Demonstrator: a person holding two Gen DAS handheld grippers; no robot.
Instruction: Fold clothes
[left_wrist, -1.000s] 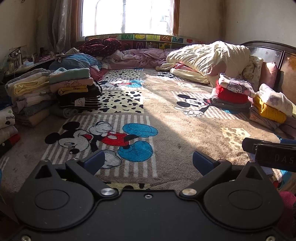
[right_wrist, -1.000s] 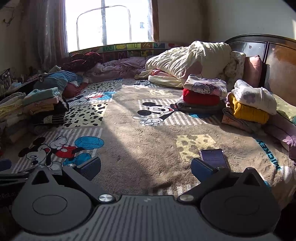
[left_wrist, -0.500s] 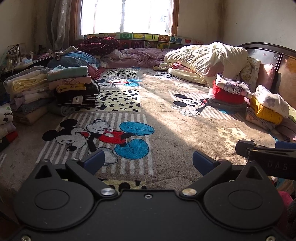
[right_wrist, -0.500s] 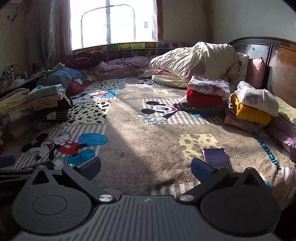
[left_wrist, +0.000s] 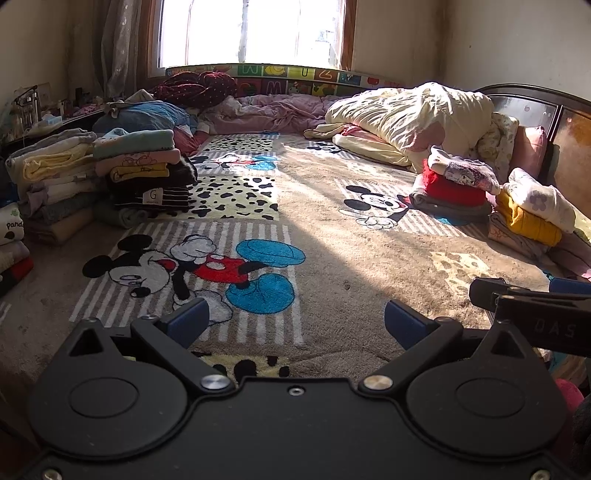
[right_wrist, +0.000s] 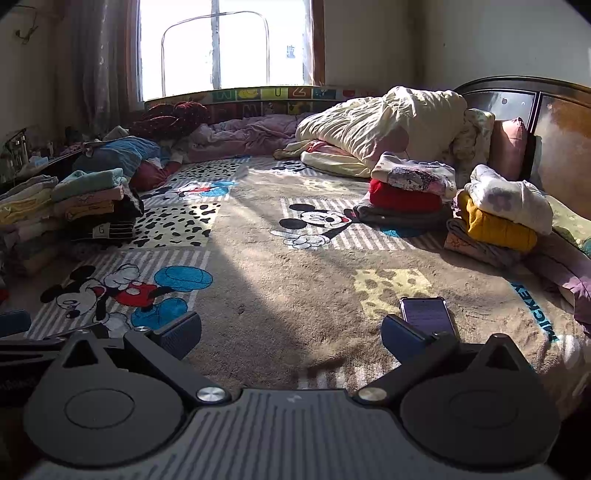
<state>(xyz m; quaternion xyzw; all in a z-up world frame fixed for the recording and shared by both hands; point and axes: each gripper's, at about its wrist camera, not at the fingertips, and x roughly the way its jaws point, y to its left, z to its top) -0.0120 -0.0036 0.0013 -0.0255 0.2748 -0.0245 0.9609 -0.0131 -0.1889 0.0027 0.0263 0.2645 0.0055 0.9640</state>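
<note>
Two handheld grippers are hovering low over a cartoon-mouse blanket (left_wrist: 332, 236) spread across a bed, both with jaws standing wide apart and holding nothing. The left gripper (left_wrist: 293, 319) is pointing toward the middle of the blanket; the right gripper (right_wrist: 290, 334) is hanging beside it, its side showing at the right edge of the left view.

No garment is lying between the jaws or on the open stretch of blanket in front of them. Folded clothes are sitting in stacks: a tall pile (left_wrist: 140, 173) at the left edge of the bed, and a smaller pile (right_wrist: 406, 195) topped by a white printed top over a red piece near the headboard, with a yellow-and-white bundle (right_wrist: 502, 210) just beside it. Loose, unfolded things appear to be waiting along the far side under the window: a blue heap (left_wrist: 147, 116) and a dark red heap (left_wrist: 195, 85). A cream duvet (right_wrist: 380, 122) is bunched at the head of the bed. A phone (right_wrist: 424, 315) is lying on the blanket just ahead of the right gripper's right finger.

The step in hand looks like fetching the next piece. Doing it well likely means reaching for a loose item, not a finished stack, taking it by one edge, and laying it flat on the bare centre, clear of the phone.
</note>
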